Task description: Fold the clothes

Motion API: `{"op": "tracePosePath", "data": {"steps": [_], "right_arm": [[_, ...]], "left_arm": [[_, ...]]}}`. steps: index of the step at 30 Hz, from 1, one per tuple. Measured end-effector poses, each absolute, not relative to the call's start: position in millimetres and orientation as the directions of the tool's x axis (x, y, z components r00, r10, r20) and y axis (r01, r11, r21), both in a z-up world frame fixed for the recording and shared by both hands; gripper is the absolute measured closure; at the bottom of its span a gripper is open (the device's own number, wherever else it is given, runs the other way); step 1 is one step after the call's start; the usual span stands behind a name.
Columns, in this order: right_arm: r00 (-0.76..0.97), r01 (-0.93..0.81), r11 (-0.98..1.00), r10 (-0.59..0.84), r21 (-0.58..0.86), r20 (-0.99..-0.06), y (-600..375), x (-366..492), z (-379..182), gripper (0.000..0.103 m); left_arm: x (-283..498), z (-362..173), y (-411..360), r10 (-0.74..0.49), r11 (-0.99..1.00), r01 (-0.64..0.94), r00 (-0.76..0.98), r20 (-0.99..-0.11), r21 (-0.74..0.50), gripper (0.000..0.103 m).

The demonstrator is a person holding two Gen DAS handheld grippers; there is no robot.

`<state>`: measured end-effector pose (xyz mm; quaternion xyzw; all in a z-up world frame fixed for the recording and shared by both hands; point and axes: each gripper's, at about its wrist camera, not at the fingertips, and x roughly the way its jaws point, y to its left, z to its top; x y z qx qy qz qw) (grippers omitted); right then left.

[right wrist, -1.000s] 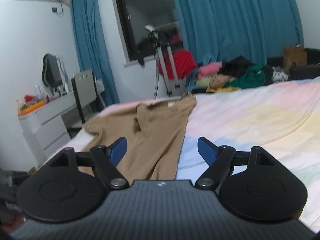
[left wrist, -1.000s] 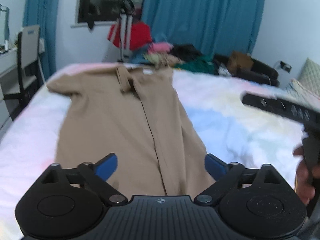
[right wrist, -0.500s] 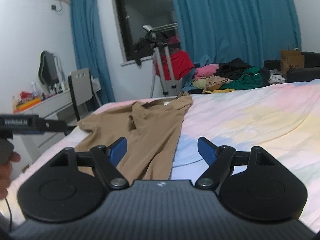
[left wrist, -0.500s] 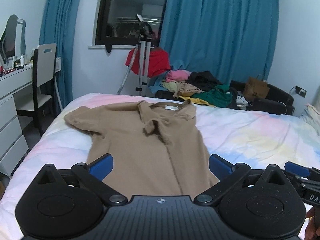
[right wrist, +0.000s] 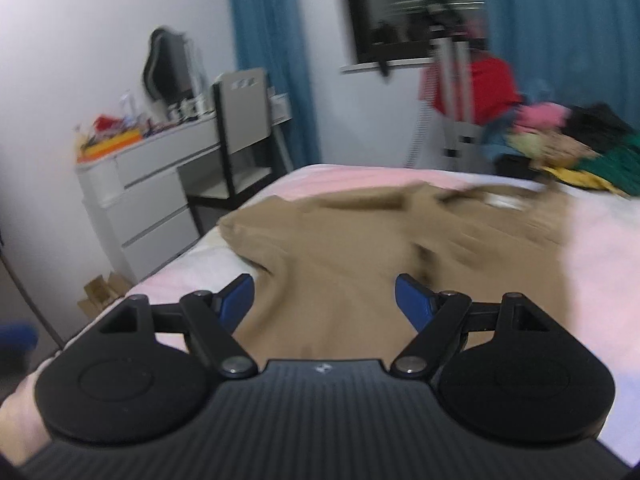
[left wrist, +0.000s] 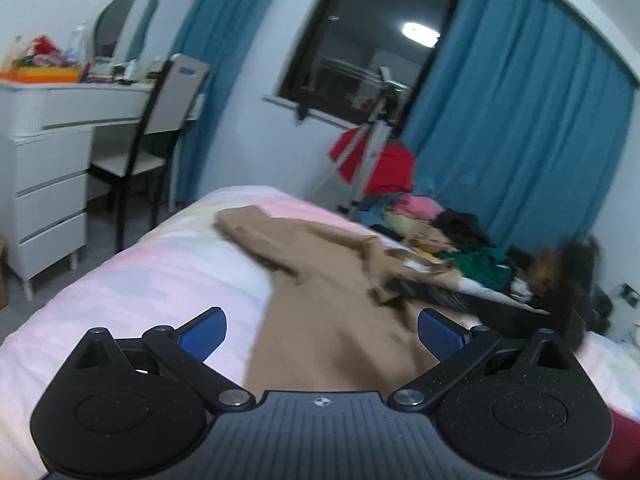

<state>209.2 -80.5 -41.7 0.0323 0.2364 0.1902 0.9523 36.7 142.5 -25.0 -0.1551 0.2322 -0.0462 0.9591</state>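
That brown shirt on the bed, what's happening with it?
A person is getting ready to fold the tan short-sleeved shirt, which lies spread out on the pastel pink-and-white bed. The left hand-held gripper and the right hand-held gripper are both open above the shirt, holding nothing. No fold has been started. More clothes wait in a colourful pile beyond the bed.

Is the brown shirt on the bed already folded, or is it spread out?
Spread out: the brown shirt lies open on the pastel bed, one sleeve sticking out sideways.
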Motion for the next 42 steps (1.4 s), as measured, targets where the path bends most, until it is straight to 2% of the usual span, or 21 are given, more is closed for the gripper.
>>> {"op": "tracePosePath", "data": {"steps": [4, 7, 13, 14, 15, 16, 18, 20, 24, 28, 32, 35, 39, 42], "right_arm": [[0.752, -0.402, 0.897, 0.438, 0.184, -0.492, -17, 283, -58, 0.024], [0.728, -0.432, 0.874, 0.483, 0.222, -0.486, 21, 324, -72, 0.025], [0.704, -0.494, 0.859, 0.487, 0.136, -0.517, 79, 370, -90, 0.025], [0.703, -0.496, 0.863, 0.466, 0.099, -0.537, 85, 374, -93, 0.031], [0.707, -0.486, 0.871, 0.439, 0.069, -0.555, 87, 377, -95, 0.049], [0.714, -0.469, 0.882, 0.41, 0.047, -0.568, 86, 380, -97, 0.059], [0.727, -0.436, 0.9, 0.363, 0.017, -0.583, 82, 383, -95, 0.088], [0.742, -0.409, 0.912, 0.346, 0.022, -0.574, 72, 381, -85, 0.091], [0.799, -0.368, 0.928, 0.348, 0.06, -0.491, 37, 364, -48, 0.093], [0.866, -0.312, 0.945, 0.327, 0.102, -0.38, -22, 342, -9, 0.093], [0.918, -0.192, 0.963, 0.245, 0.191, -0.313, -101, 320, 9, 0.093], [0.935, -0.081, 0.953, 0.174, 0.292, -0.309, -163, 305, 0, 0.093], [0.924, 0.071, 0.922, 0.083, 0.38, -0.374, -225, 293, -38, 0.092], [0.893, 0.132, 0.889, 0.085, 0.438, -0.442, -249, 294, -71, 0.09]], "left_arm": [[55, -42, 168, -0.075, 0.933, -0.096, 0.891, -0.447, -0.347, 0.0], [72, -55, 181, -0.007, 0.91, -0.192, 0.878, -0.478, -0.367, 0.001], [93, -72, 184, 0.019, 0.887, -0.251, 0.859, -0.512, -0.388, 0.001], [95, -74, 183, 0.02, 0.886, -0.255, 0.855, -0.518, -0.387, 0.001], [97, -77, 181, 0.021, 0.886, -0.26, 0.851, -0.525, -0.385, 0.001], [98, -78, 180, 0.017, 0.884, -0.259, 0.849, -0.529, -0.388, 0.001], [98, -78, 180, 0.003, 0.881, -0.251, 0.851, -0.525, -0.402, 0.001], [93, -74, 179, 0.003, 0.879, -0.234, 0.873, -0.487, -0.415, 0.001], [75, -60, 178, 0.031, 0.87, -0.215, 0.922, -0.387, -0.444, 0.001], [56, -48, 187, 0.048, 0.827, -0.207, 0.952, -0.301, -0.523, 0.0], [42, -40, 187, 0.037, 0.811, -0.185, 0.963, -0.267, -0.554, 0.0], [38, -36, 177, 0.017, 0.831, -0.162, 0.963, -0.267, -0.532, 0.0], [43, -37, 159, -0.019, 0.862, -0.13, 0.958, -0.288, -0.489, 0.0], [51, -43, 145, -0.044, 0.882, -0.115, 0.945, -0.324, -0.457, 0.0]]}}
